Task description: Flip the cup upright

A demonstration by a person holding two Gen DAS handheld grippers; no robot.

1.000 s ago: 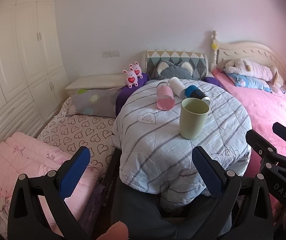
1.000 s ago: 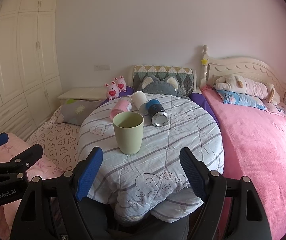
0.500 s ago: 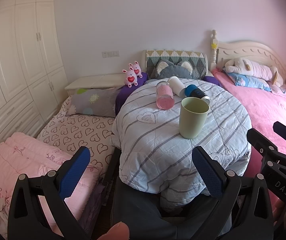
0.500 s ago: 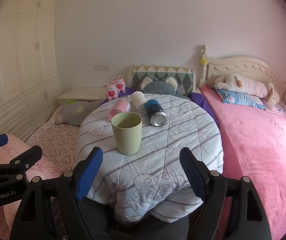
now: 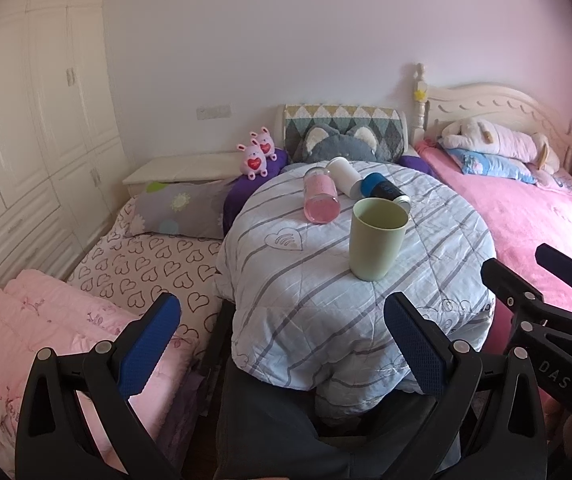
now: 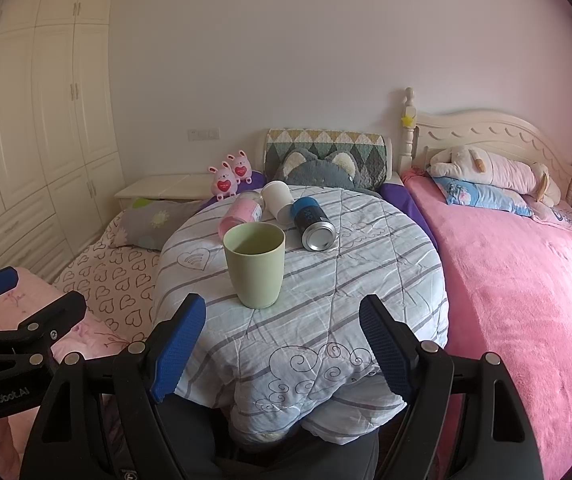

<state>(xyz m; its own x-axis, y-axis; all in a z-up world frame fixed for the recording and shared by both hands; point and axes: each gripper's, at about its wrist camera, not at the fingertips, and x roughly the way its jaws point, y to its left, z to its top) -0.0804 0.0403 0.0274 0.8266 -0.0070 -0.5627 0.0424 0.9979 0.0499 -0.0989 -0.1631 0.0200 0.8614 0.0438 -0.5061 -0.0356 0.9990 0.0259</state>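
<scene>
A pale green cup (image 5: 377, 238) (image 6: 254, 265) stands upright on a round table covered with a striped quilt (image 5: 309, 280) (image 6: 325, 300). Behind it lie a pink jar (image 5: 319, 200) (image 6: 242, 214), a white cup (image 5: 343, 176) (image 6: 279, 198) and a blue-and-silver can (image 5: 383, 190) (image 6: 313, 226), all on their sides. My left gripper (image 5: 282, 344) is open and empty, held back from the table's near edge. My right gripper (image 6: 282, 348) is open and empty, just short of the green cup.
A pink bed (image 6: 525, 280) with plush toys lies to the right. A heart-print mattress (image 5: 138, 264) and pink bedding (image 5: 26, 320) lie to the left. A cat cushion (image 6: 317, 166) and two pink bunnies (image 6: 230, 176) sit behind the table. White wardrobes (image 5: 26, 120) line the left wall.
Both grippers have drifted slightly; the views shift a little. The cups and the can have not moved, and both grippers stay open.
</scene>
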